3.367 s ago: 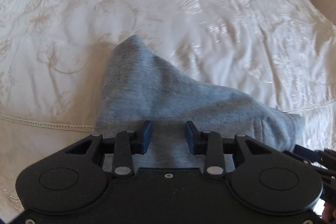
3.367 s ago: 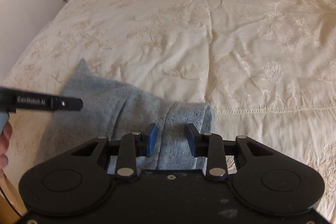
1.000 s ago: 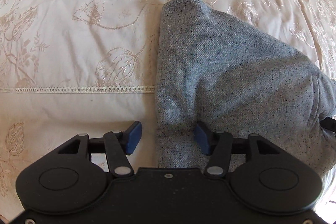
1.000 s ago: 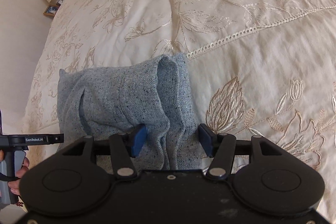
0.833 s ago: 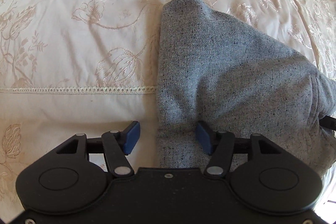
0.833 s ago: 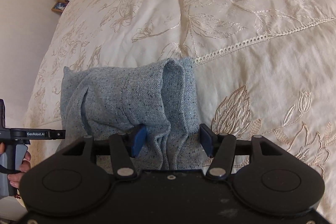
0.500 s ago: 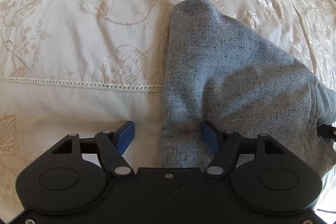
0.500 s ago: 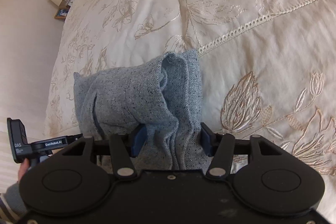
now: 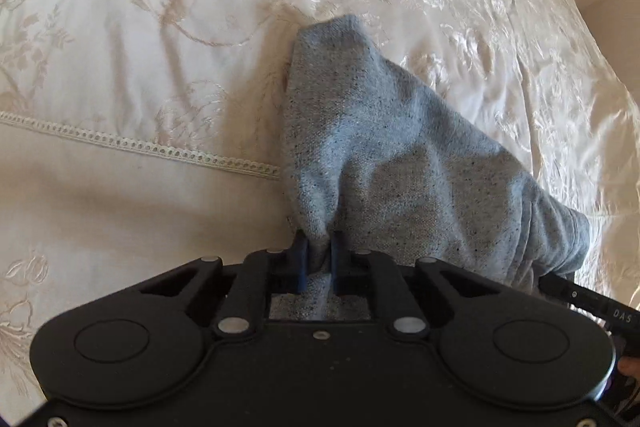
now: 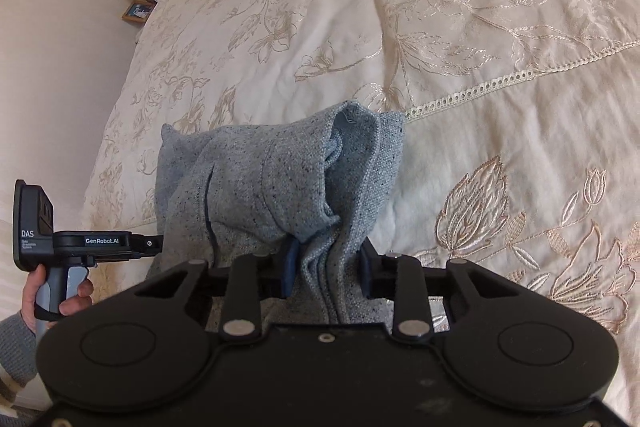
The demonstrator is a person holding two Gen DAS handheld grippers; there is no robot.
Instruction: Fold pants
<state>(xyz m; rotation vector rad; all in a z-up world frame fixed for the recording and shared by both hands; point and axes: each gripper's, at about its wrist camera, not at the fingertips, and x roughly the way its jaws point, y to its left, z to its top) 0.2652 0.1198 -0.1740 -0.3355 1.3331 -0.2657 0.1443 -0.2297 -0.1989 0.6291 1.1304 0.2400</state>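
You are at the gripping step of a fold: the grey pants [image 9: 400, 155] lie bunched on the bed [image 9: 120, 75], near its close edge, already doubled over into a short bundle, and you have hold of the near end at two places. Your left gripper [image 9: 319, 263] has its blue fingers [image 9: 301, 259] closing on a thin pinch of the bundle's left edge, with cloth plainly squeezed between them and pulled up into a small ridge. Your right gripper [image 10: 326, 267] has its fingers [image 10: 291, 269] closing too, but around a thicker gather of several layers at the right edge, so they stand further apart with the folds packed between them. Both tools tip steeply down toward the bed, the left one more so, and in the right view your left hand [image 10: 52, 291] shows on the handle, low at the left beside the pants. By my reading the next move is to lift both pinches together and carry the near end up and over toward the far end, where the lace seam [image 10: 500, 83] crosses the cover. That calls for equal height and pace in both hands, so the cloth stays taut between them and the edge lands square. The thin left pinch may slip first, so make sure it is firm before you raise it.
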